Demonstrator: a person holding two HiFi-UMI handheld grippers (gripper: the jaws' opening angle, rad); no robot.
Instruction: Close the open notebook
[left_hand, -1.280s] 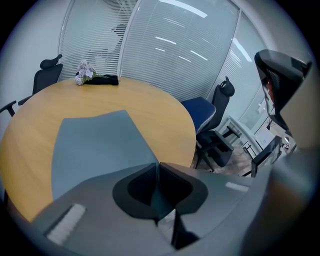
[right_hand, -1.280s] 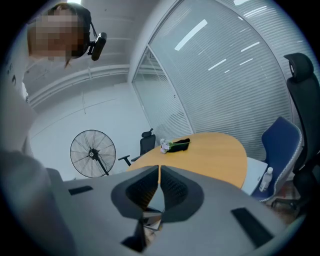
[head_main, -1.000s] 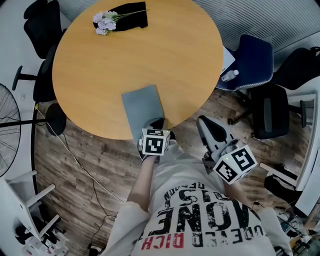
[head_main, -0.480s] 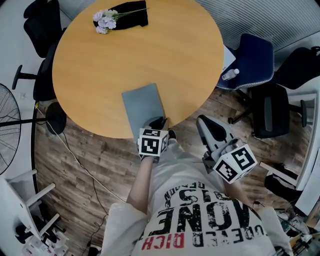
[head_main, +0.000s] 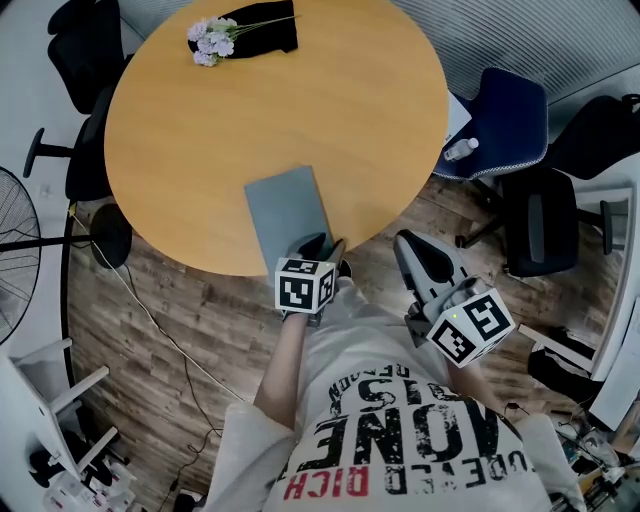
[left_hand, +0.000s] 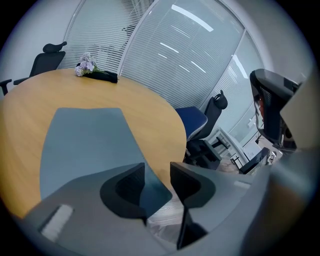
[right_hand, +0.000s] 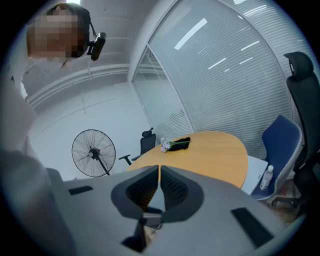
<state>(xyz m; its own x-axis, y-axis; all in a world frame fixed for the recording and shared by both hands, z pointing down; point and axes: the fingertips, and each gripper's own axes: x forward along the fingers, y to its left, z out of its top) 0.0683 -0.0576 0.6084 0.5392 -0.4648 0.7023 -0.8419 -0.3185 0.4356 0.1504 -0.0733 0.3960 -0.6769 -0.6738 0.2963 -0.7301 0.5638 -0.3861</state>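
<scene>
A grey-blue notebook (head_main: 285, 208) lies shut and flat near the front edge of the round wooden table (head_main: 330, 110). In the left gripper view the notebook's (left_hand: 85, 145) near corner reaches into the gap between my jaws. My left gripper (head_main: 320, 246) hovers over that corner; its jaws have just been opening and now stand apart, pads off the cover. The left gripper (left_hand: 157, 172) holds nothing. My right gripper (head_main: 408, 245) hangs off the table at the right, over the floor. Its jaws meet, so the right gripper (right_hand: 159, 172) is shut on nothing.
A bunch of pale flowers (head_main: 210, 40) on a black cloth lies at the table's far side. A blue chair (head_main: 510, 120) with a small bottle (head_main: 460, 150) stands at the right, black chairs beyond it and at the far left. A floor fan (head_main: 15, 255) stands left.
The left gripper's jaws have opened and the gripper has drawn back a little toward the person. The notebook and the right gripper stay where they were.
</scene>
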